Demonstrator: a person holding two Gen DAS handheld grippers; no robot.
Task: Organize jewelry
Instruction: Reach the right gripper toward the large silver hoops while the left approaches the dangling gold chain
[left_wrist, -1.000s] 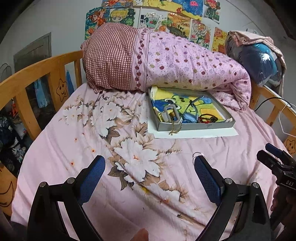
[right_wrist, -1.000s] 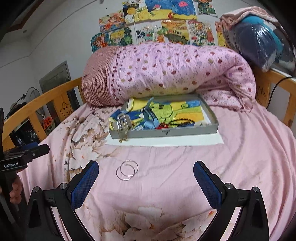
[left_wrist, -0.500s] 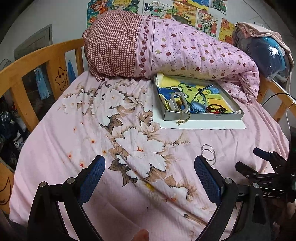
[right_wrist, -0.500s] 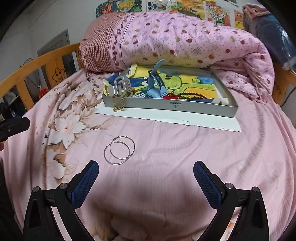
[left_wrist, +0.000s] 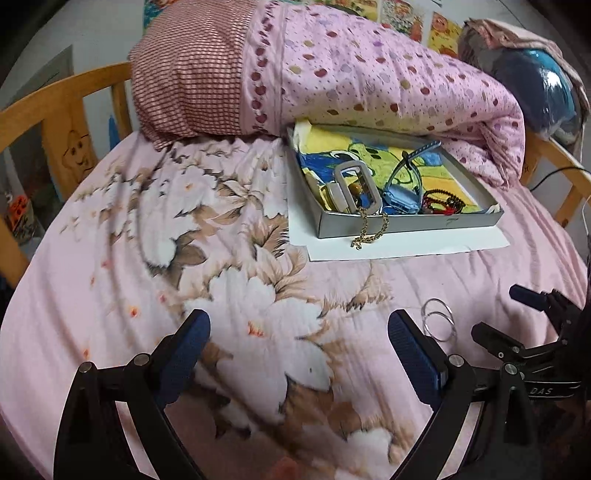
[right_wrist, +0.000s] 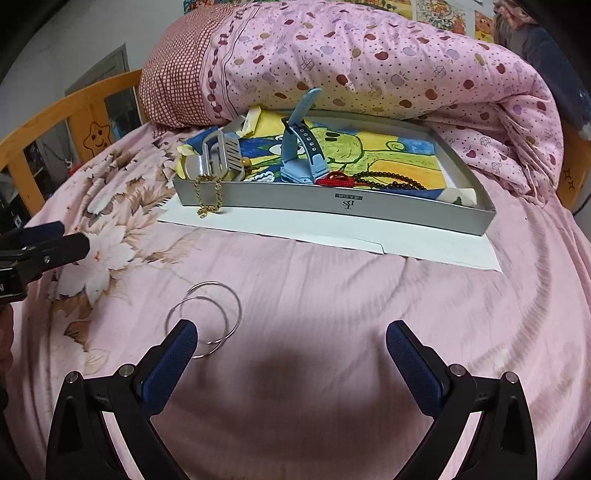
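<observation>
Two thin silver hoop bangles (right_wrist: 207, 317) lie overlapping on the pink bedsheet, just ahead of my right gripper's left finger; they also show in the left wrist view (left_wrist: 437, 323). My right gripper (right_wrist: 291, 350) is open and empty, low over the sheet. My left gripper (left_wrist: 299, 341) is open and empty over the flower print. A grey tray (right_wrist: 332, 205) holds a blue watch (right_wrist: 301, 147), a silver clasp (right_wrist: 218, 157), red and dark bead bracelets (right_wrist: 369, 181). A gold chain (right_wrist: 208, 194) hangs over its front wall.
A rolled pink quilt (right_wrist: 369, 62) lies right behind the tray. White paper (right_wrist: 332, 230) lies under the tray. Wooden bed rails (left_wrist: 55, 110) run along the left and right sides. A blue bag (left_wrist: 543, 92) sits at the back right.
Both grippers have moved forward and lower toward the bed. The bangles now lie much closer to my right gripper's left finger. The tray looms larger.
</observation>
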